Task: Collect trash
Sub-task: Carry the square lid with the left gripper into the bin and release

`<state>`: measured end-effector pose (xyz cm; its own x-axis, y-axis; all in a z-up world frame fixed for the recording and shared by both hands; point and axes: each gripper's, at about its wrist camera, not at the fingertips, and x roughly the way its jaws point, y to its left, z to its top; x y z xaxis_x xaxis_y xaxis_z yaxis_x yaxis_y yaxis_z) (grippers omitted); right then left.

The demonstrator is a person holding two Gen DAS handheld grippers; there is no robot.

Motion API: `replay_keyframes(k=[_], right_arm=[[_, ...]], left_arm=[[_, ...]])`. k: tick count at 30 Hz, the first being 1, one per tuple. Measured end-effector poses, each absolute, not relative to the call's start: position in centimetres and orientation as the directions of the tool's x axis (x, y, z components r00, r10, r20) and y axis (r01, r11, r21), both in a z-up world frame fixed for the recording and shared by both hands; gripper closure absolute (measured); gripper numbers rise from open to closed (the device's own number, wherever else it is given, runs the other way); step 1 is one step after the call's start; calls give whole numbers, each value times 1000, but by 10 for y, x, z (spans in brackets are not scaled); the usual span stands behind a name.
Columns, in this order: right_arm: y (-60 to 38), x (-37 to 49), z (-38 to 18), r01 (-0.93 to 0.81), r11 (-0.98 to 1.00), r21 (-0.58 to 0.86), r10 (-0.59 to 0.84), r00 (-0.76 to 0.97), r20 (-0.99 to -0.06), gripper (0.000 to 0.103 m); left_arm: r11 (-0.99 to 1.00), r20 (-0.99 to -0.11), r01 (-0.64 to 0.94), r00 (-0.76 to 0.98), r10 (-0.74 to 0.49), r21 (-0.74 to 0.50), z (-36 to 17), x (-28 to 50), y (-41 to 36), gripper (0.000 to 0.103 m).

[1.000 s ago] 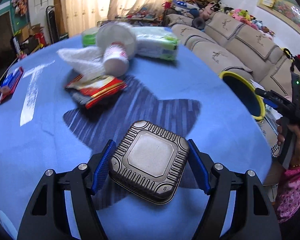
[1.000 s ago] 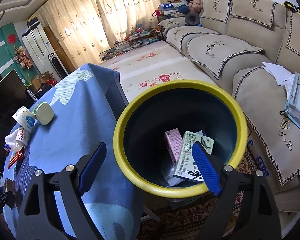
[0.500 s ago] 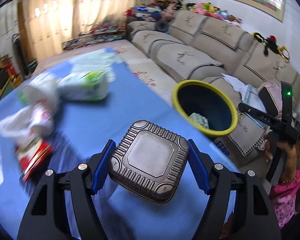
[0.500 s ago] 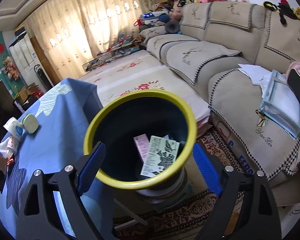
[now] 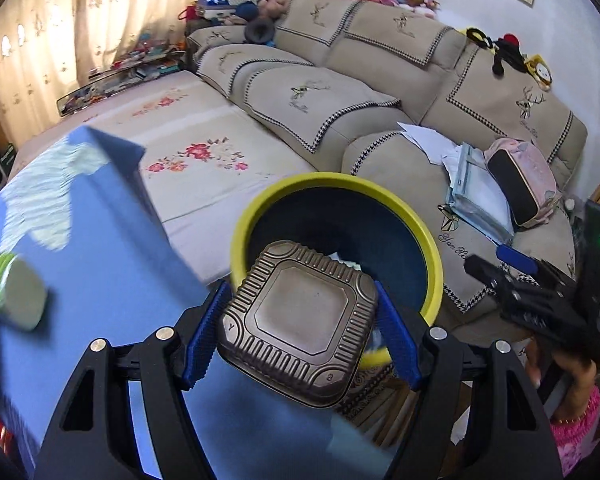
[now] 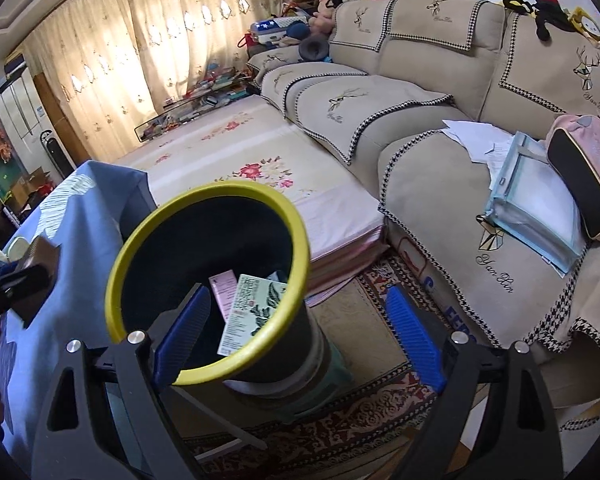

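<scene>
Left wrist view, from left to right: a white and green container [image 5: 14, 294], blurred, lies on the blue tablecloth [image 5: 100, 264] at the left edge. The left gripper [image 5: 300, 320] has its two blue pads pressed against opposite sides of a square, ribbed, grey-brown tray [image 5: 298, 322], which sits squarely between the jaws and fills the gap from pad to pad. The tray is clear of the tablecloth and tilted, its far edge overlapping the near rim of the yellow-rimmed bin [image 5: 424, 236]. The bin stands just beside the table's edge, in front of a beige sofa [image 5: 340, 112]. On the sofa seat further right lie loose papers [image 5: 424, 140], a pale blue folder [image 5: 480, 200] and a pink pouch [image 5: 524, 184]. At the far right the right gripper [image 5: 512, 276] appears side-on, held by a hand [image 5: 568, 372] in a pink sleeve.

Right wrist view, from left to right: the left gripper [image 6: 4, 280] shows at the left edge over the blue tablecloth [image 6: 84, 216], with the tray [image 6: 40, 256] seen edge-on. The bin [image 6: 296, 220] is to its right; inside lie a pink box [image 6: 226, 292] and a green and white printed carton [image 6: 252, 308]. The right gripper [image 6: 296, 332] has its jaws spread wide and still opening, with nothing pressed between the pads. Its left pad overlaps the bin's mouth and its right pad hangs over the patterned rug [image 6: 364, 412], so the bin's near rim falls between the jaws.
</scene>
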<state>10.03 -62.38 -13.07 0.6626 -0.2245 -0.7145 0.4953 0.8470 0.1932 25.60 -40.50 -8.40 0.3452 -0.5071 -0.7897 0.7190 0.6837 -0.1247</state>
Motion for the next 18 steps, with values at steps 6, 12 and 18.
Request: replay_keyframes(k=[6, 12, 18], right_arm=[[-630, 107, -128, 501, 846, 184, -234, 658, -716, 17], [-626, 108, -124, 506, 845, 170, -250, 657, -712, 16], [-614, 125, -120, 465, 868, 174, -216, 670, -710, 16]], left_arm=[[675, -822, 727, 304, -482, -127, -100, 282, -455, 21], [694, -793, 706, 340, -506, -140, -90, 288, -454, 15], [762, -679, 635, 505, -534, -127, -48, 266, -381, 9]])
